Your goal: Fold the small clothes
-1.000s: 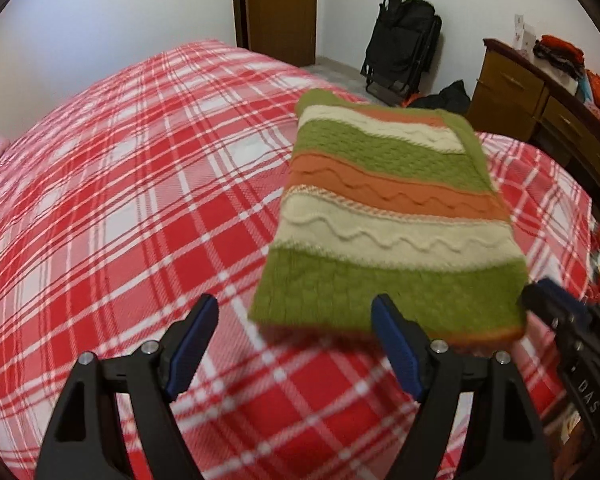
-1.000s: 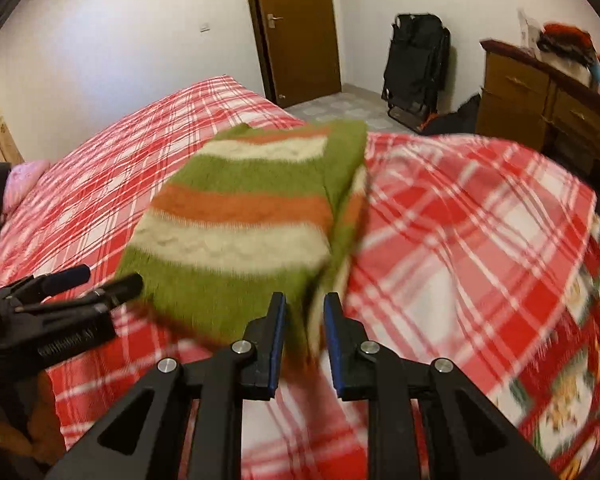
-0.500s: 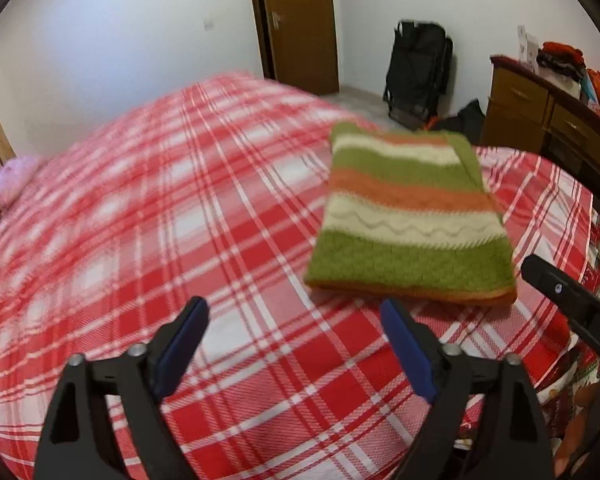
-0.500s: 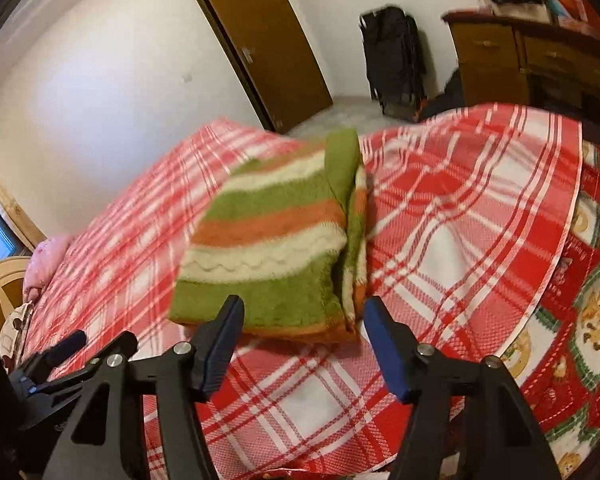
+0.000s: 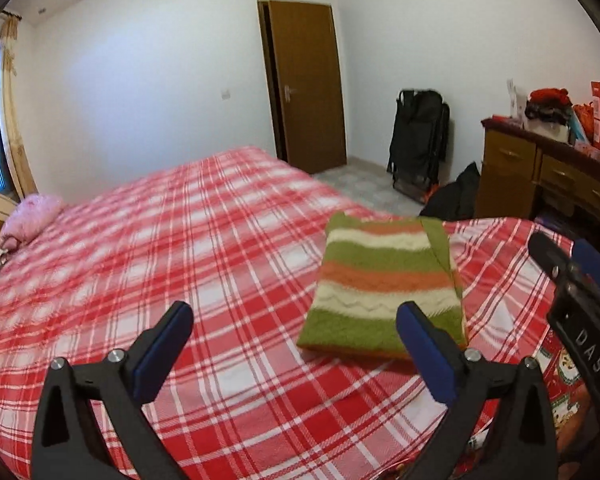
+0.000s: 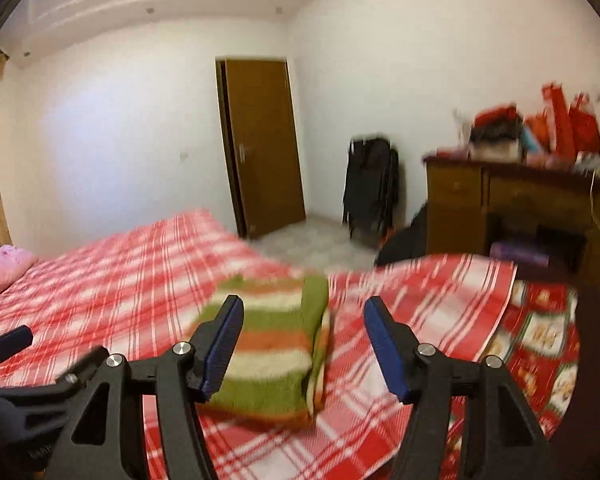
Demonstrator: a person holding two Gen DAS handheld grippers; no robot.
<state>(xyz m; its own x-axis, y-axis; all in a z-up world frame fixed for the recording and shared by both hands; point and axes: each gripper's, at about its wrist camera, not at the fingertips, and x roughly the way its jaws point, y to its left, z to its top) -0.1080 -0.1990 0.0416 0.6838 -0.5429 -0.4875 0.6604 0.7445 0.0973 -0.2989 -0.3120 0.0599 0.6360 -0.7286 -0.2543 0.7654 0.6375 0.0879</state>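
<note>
The folded knitted sweater with green, orange and cream stripes lies flat on the bed with the red-and-white plaid cover, near the bed's corner that faces the brown wooden door. Its folded edges are stacked along its right side in the right wrist view.

The left hand-held gripper hangs above the cover with its 2 blue-padded jaws spread wide; they have just been opening, and nothing is between them. The sweater lies beyond its right finger, untouched.

The right hand-held gripper is also spread, its jaws having just been opening; the sweater shows in the gap between the fingers but lies on the bed beyond them, with neither pad pressing on it.

A pink pillow sits at the far left end of the bed. A black folded frame leans against the white wall beside a brown wooden dresser that carries red bags and clothes.
</note>
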